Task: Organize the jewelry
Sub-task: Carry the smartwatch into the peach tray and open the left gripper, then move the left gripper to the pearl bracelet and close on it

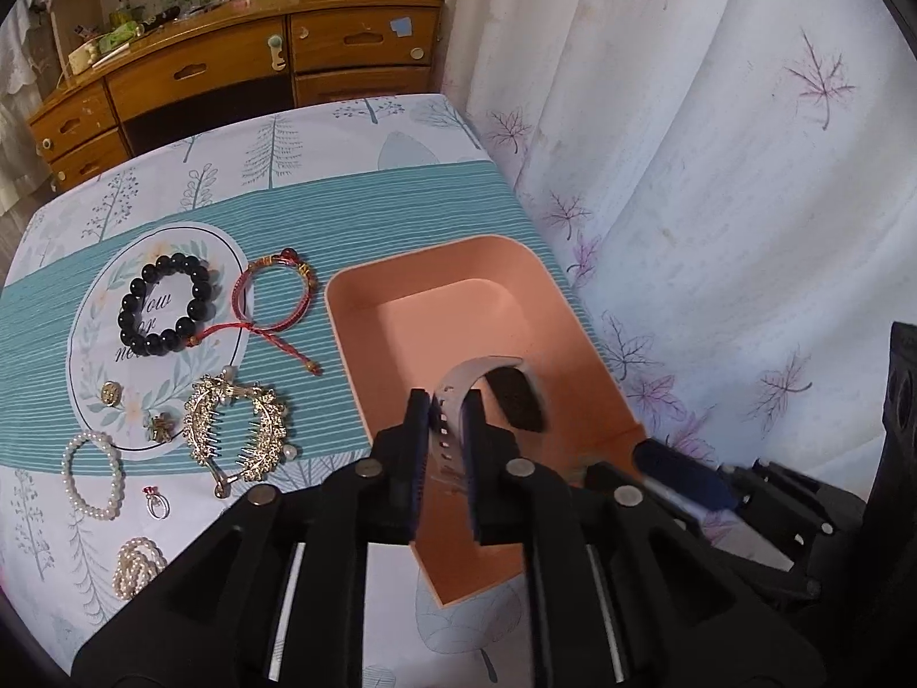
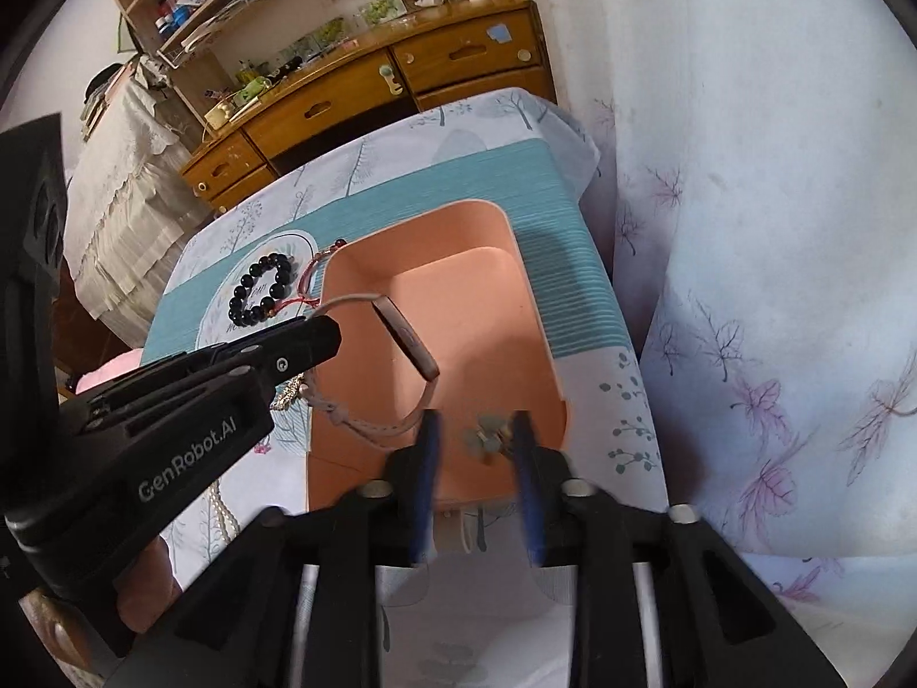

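Watch strap pinched in the left gripper over the peach tray – right view alone shows a small earring-like piece loose between the right gripper's spread jaws; black bead bracelet waits on the cloth.

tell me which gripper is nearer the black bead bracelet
Left. The left gripper, shut on a watch strap over the pink tray, is on the side toward the black bead bracelet; the right gripper is at the tray's near end, farther off.
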The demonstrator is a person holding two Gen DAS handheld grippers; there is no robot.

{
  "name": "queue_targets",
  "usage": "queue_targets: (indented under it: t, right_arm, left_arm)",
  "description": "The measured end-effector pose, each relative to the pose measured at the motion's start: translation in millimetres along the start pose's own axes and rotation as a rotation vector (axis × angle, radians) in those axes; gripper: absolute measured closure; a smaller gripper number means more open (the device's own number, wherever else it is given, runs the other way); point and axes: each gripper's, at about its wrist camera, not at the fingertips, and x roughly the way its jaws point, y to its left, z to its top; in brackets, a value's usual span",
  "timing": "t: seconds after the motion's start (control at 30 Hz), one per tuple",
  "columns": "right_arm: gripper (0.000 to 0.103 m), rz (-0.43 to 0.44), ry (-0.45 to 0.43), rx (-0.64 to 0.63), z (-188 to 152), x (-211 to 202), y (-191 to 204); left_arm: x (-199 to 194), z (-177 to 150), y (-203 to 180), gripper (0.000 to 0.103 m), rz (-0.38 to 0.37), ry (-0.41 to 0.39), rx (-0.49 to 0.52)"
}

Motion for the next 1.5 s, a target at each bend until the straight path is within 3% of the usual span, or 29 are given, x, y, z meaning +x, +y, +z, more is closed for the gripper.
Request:
queue_targets:
  t: [0.03,0.13,0.2,0.27,0.43,0.6,0.87,0.93,1.03,1.27,1.5]
  right_arm:
    - [0.055,0.002,-0.010,0.005,0,0,-1]
    - [0.054,-0.003,-0.031,-0.001,1,-5,-1]
    - [0.054,-0.003,-0.035,-0.006,0,-8,1]
    - [0.054,-0.001,-0.040,-0.014,-2,-13,4]
    - [0.054,0.002,-0.059,-0.042,-8,-23,12]
    - [0.054,-0.006,-0.085,-0.099,-19,-36,27]
    - [0.054,0.058,-0.086,-0.177,-31,-56,70]
    - [0.050,0.079,-0.084,-0.193,-33,-62,83]
    - [0.043,0.116,-0.095,-0.214,-33,-70,103]
    - [0.042,0.156,-0.084,-0.299,-32,-78,161]
    - [0.042,0.181,-0.015,-0.325,-17,-53,204]
  left_arm:
    - [-1,0,0,0.088,-0.004,-0.001,-0.002]
    - [-11,-1,1,0.071,0.007,-0.027,0.002]
    - [-18,-2,0,0.051,0.008,-0.050,0.005]
    - [-28,-4,-2,0.048,0.011,-0.074,0.012]
    - [-48,-16,-5,0.047,0.085,-0.101,0.048]
    - [-72,-32,9,0.047,0.107,-0.122,0.014]
    - [-135,-61,54,0.047,0.286,-0.210,-0.079]
    - [-151,-69,68,0.047,0.317,-0.218,-0.106]
    - [-171,-81,89,0.047,0.307,-0.224,-0.141]
    - [-197,-99,145,0.047,0.249,-0.200,-0.215]
    - [-196,-105,200,0.047,0.203,-0.163,-0.280]
